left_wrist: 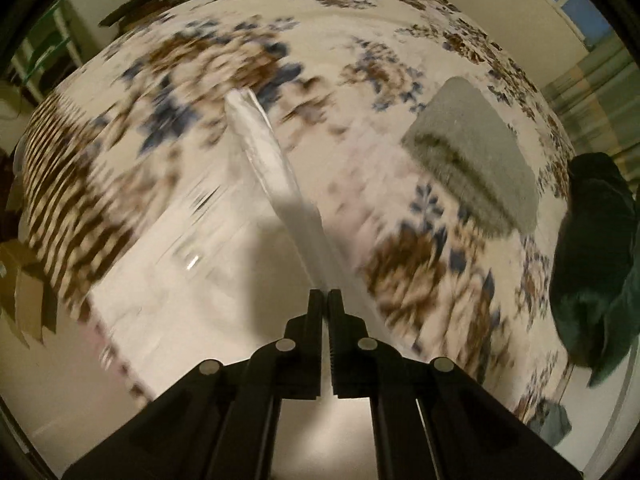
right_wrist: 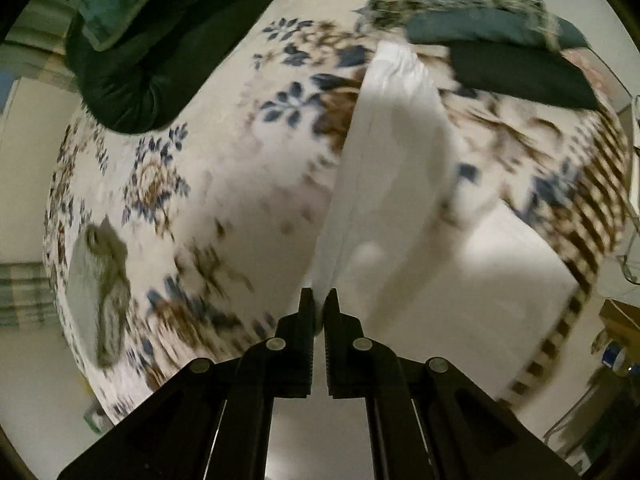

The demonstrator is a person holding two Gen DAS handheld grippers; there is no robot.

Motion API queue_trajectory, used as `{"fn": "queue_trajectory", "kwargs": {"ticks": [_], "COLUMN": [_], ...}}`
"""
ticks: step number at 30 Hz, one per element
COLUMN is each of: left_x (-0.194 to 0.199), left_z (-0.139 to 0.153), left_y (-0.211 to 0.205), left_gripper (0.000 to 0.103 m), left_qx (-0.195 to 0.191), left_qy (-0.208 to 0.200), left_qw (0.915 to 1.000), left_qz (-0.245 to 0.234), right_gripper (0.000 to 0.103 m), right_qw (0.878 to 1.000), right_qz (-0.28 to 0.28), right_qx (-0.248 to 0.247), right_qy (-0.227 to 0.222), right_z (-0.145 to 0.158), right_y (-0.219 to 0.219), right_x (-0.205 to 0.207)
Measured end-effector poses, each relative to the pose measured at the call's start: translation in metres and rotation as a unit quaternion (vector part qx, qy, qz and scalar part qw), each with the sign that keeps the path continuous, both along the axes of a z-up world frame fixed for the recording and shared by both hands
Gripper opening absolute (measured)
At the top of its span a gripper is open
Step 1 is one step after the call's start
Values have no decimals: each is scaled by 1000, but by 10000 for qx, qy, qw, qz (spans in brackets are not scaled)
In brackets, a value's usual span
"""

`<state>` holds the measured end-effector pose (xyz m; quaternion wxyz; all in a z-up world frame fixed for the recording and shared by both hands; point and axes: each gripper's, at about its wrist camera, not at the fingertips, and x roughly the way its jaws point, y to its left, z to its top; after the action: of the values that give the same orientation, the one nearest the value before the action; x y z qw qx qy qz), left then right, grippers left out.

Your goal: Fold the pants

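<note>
**Both Grippers Lifting White Pants Off the Bed**

The floral bedspread (left_wrist: 360, 40) is filling both views. White pants (right_wrist: 384, 168) are hanging taut from twelve o'clock down to the jaws; the fabric looks light, soft and limp, best held at its edges. The dark green garment (right_wrist: 132, 80) at ten o'clock and grey folded cloth (left_wrist: 476, 152) at two o'clock are crowding the folding area. The left gripper (left_wrist: 325, 296) and right gripper (right_wrist: 319, 296) are each clamping white fabric.

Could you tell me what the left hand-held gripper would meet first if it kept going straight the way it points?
The left hand-held gripper is shut on the white pants, so that cloth already lies in its line. Past it, the floral bedspread probably comes next, though blur makes depth unclear.
</note>
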<state>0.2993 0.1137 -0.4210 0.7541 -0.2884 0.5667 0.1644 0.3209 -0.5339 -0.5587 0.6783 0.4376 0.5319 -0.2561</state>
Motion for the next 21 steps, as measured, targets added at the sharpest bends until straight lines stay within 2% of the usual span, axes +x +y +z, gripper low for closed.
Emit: {"fn": "queue_trajectory", "kwargs": {"ticks": [3, 6, 7, 10, 14, 16, 18, 19, 21], "left_x": [-61, -107, -120, -148, -158, -160, -160, -159, -151], "left_z": [-19, -58, -72, -111, -131, -123, -115, -111, -105], "left_y": [6, 12, 12, 15, 24, 29, 34, 37, 44], "left_gripper": [1, 1, 1, 1, 2, 2, 3, 3, 5], "left_qx": [-99, -426, -429, -360, -494, -724, -860, -1009, -1040], "left_qy": [243, 601, 704, 1014, 1084, 884, 812, 683, 513], "left_qw": [9995, 9965, 9955, 9923, 9903, 9899, 9883, 9871, 9865], "left_qz": [184, 402, 470, 620, 715, 836, 966, 1041, 1155], "right_gripper": [4, 4, 4, 4, 5, 13, 39, 40, 44], "right_qw": [9999, 9995, 9994, 9992, 9975, 9970, 9965, 9965, 9950], "right_qz": [93, 165, 176, 211, 300, 306, 286, 244, 235], "right_qx": [23, 52, 16, -169, -85, 128, 407, 561, 887], "right_qy": [91, 272, 287, 281, 635, 693, 673, 570, 392], "right_z": [1, -20, -26, -47, -82, -92, -95, -93, -94], "right_y": [-4, -2, -1, 4, 6, 4, 3, 3, 9], "right_x": [-59, -99, -107, -126, -139, -143, -147, -148, -153]}}
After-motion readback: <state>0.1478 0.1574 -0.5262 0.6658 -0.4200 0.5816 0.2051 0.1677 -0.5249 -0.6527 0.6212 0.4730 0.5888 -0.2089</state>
